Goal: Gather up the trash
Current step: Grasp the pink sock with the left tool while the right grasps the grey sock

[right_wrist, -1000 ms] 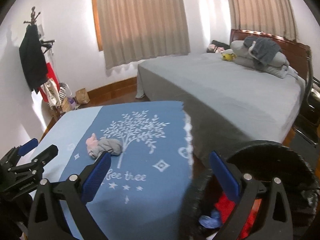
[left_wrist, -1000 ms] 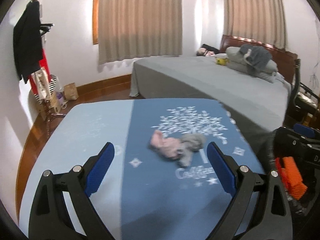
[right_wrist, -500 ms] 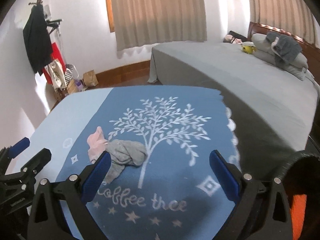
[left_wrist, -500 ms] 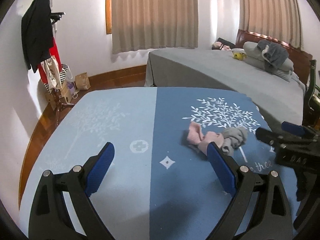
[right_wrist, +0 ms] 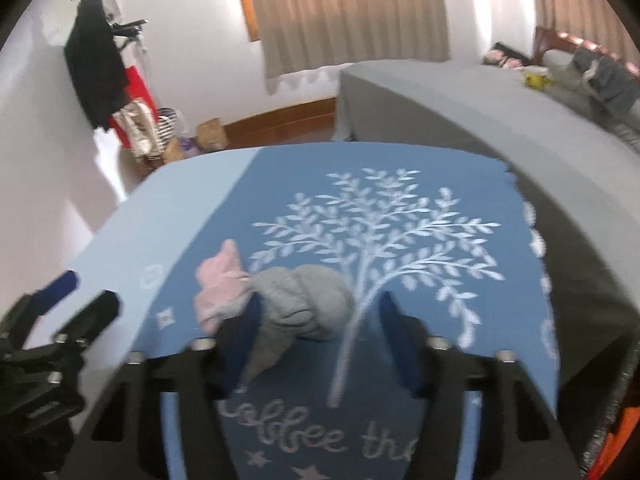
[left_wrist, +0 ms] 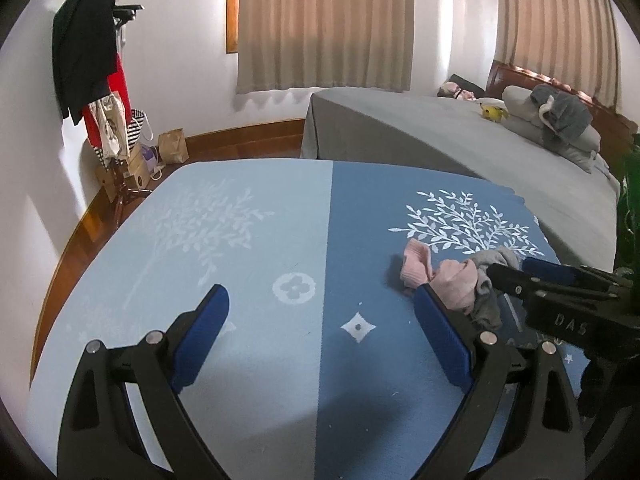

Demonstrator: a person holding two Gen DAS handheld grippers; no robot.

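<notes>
Two changes at once: moved the right tool [right_wrist: 320, 312] down and in over the pink-and-grey sock bundle [left_wrist: 452, 280], and has just been narrowing its jaws from wide to roughly half. Straddles the grey sock now, one pad touching, the other still clear; not pinched yet. Finds the bundle on the tabletop [left_wrist: 260, 240], just left of the white tree print [right_wrist: 380, 240], at its trunk. Keeps the left tool [left_wrist: 320, 300] spread wide and empty, further left of the tree. Looks close to a pickup; probably needs more squeeze before lifting. Leaves bare cloth left of the tree; right of it runs the scalloped edge, then the grey bed [left_wrist: 440, 132].
</notes>
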